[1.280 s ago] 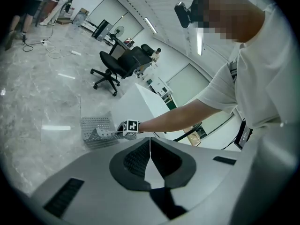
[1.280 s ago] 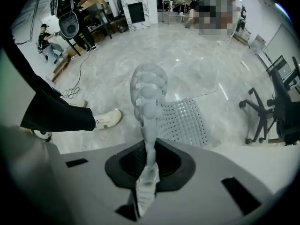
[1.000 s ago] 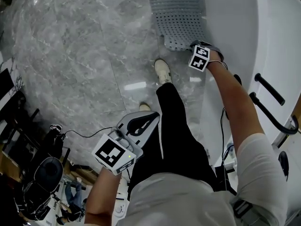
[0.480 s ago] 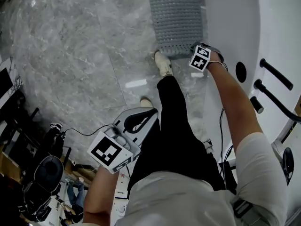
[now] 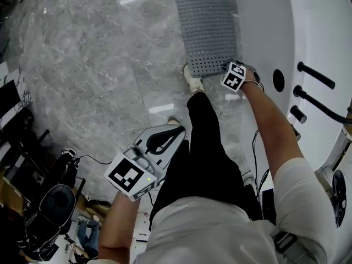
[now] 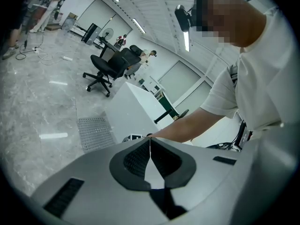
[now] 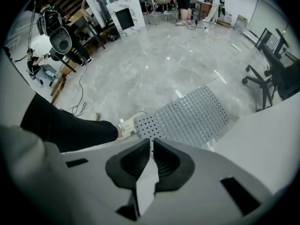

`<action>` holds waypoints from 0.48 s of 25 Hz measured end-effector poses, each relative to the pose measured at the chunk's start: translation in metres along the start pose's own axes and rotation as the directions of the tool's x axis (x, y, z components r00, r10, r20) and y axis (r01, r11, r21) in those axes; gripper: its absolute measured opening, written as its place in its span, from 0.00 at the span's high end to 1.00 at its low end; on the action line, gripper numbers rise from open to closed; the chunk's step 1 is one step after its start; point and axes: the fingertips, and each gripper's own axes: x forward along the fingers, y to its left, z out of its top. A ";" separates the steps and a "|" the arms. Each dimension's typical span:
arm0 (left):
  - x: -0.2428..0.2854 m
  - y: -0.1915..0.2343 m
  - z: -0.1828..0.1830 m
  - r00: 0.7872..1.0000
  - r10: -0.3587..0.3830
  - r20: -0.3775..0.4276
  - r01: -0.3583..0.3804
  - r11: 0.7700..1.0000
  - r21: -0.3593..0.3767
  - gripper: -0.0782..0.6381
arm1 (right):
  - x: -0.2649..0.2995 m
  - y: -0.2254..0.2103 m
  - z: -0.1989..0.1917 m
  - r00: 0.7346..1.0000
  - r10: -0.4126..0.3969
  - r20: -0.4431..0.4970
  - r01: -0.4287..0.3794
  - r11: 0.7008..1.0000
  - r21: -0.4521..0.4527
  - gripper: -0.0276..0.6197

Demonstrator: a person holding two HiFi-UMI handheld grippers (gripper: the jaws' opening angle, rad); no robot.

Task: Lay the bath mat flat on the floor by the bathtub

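Note:
The grey perforated bath mat (image 5: pixel 206 26) lies flat on the marble floor along the white bathtub (image 5: pixel 258 32), its length running away from me. My right gripper (image 5: pixel 230 67) is at the mat's near right corner, jaws shut on its edge. In the right gripper view the mat (image 7: pixel 192 114) spreads out just beyond the shut right gripper (image 7: pixel 150 141). My left gripper (image 5: pixel 177 134) hangs back by my left hip, shut and holding nothing. From the left gripper view (image 6: pixel 150 138) the mat (image 6: pixel 96 132) shows far off beside the tub (image 6: pixel 126 107).
My white shoe (image 5: pixel 192 80) stands at the mat's near left corner. Black tap handles (image 5: pixel 316 76) sit on the tub rim at right. Equipment and cables (image 5: pixel 55 202) crowd the lower left. An office chair (image 6: pixel 110 64) stands farther off.
The mat's near end, lifted and curled a second ago, now lies flat with its holed side up. My right gripper has moved slightly toward me with that edge; the left has barely moved.

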 end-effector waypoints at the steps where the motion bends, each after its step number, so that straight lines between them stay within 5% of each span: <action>1: -0.004 -0.004 0.001 1.000 -0.001 0.006 0.001 1.000 0.013 0.87 | -0.006 0.002 0.002 1.000 -0.006 0.010 0.006 1.000 0.011 0.91; 12: -0.055 -0.074 0.006 0.998 -0.030 0.063 0.019 0.986 0.166 0.87 | -0.094 0.062 0.007 0.995 -0.060 0.085 0.052 0.994 0.095 0.92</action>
